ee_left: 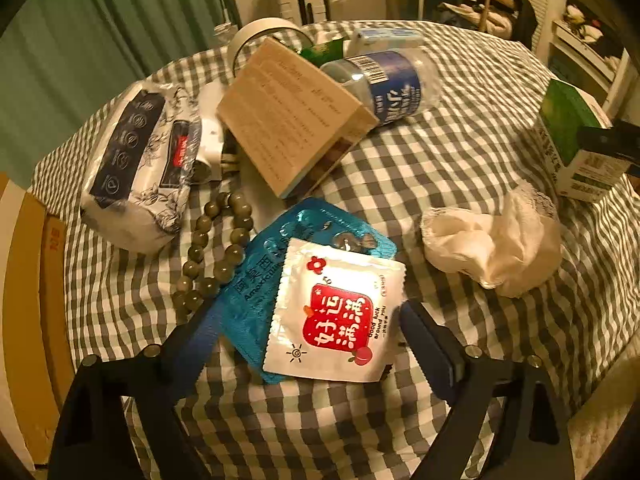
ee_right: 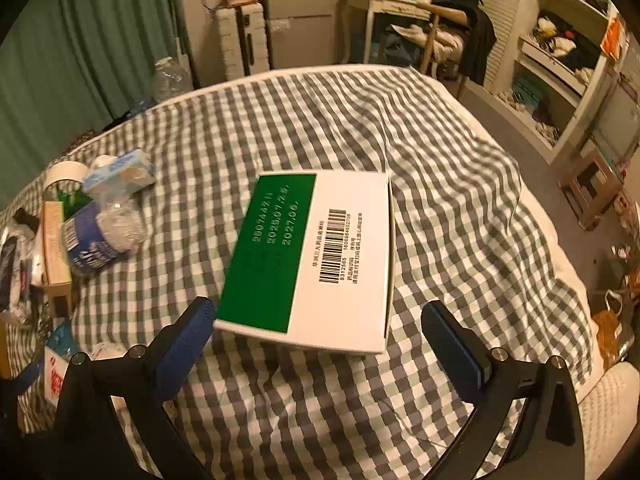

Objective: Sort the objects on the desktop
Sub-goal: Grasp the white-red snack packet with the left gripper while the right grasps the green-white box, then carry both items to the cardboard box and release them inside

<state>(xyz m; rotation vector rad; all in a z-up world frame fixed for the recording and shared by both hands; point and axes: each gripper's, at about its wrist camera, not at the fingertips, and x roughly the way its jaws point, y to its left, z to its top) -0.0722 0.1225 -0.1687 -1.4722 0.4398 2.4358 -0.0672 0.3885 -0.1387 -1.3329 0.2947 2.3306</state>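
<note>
Down at the left gripper (ee_left: 304, 328), the fingers (ee_left: 200, 340) are standing wide apart, framing a white sachet (ee_left: 336, 312) with a red label without pinching it. That sachet is lying on top of a blue pill strip (ee_left: 276, 252), and a string of green beads (ee_left: 216, 248) is curling just beside the strip. Farther out, a wrapped tissue pack (ee_left: 136, 164), a tan book (ee_left: 292, 116) and a plastic bottle (ee_left: 384, 80) are leaning against one another in a heap, with a roll of tape (ee_left: 264, 32) behind them. A crumpled white cloth (ee_left: 496, 240) is sitting apart on the checked tabletop (ee_left: 460, 140).

Over at the right gripper (ee_right: 316, 328), the fingers (ee_right: 452, 340) are likewise spread open, and a green and white box (ee_right: 316, 256) is lying flat between and just ahead of them; the left fingertip appears to be at the box's near corner, though whether it is touching cannot be told. Neither gripper is holding anything.

Judging by the layout, the sorting is only getting started: the box is resting alone on the bare side of the tabletop, which may be serving as its place, while nearly everything else is sitting mixed in the pile. The sachet, strip, beads, cloth and the heap all seem to be waiting to be separated.
</note>
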